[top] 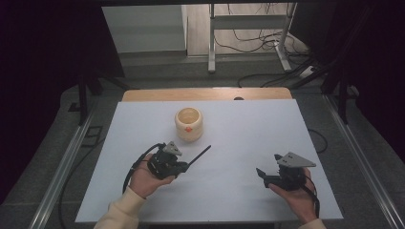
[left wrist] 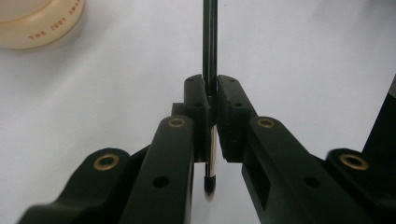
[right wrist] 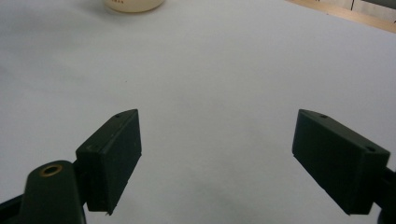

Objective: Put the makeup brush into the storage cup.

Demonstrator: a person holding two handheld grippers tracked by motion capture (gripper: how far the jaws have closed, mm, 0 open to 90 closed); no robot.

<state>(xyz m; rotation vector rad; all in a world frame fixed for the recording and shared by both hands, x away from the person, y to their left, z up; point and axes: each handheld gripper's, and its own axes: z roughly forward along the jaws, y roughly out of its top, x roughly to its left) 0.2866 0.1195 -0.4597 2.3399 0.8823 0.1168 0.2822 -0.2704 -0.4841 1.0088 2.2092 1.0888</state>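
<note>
A thin black brush [top: 200, 155] sticks out of my left gripper [top: 184, 166], which is shut on it low over the white table top [top: 248, 129]. In the left gripper view the handle [left wrist: 209, 37] runs straight up between the pads of the left gripper [left wrist: 212, 86], and its silver ferrule and dark tip [left wrist: 210, 184] hang behind them. A cream jar [top: 188, 124] with an open mouth stands upright beyond the brush's far end. My right gripper [top: 267, 165] rests open at the front right, nothing between its jaws [right wrist: 215, 126].
The cream jar shows at the top left of the left gripper view [left wrist: 32, 23] and at the top edge of the right gripper view [right wrist: 133, 4]. A wooden strip [top: 205, 94] borders the table's far side. Cables and a metal frame [top: 212, 43] stand on the floor behind.
</note>
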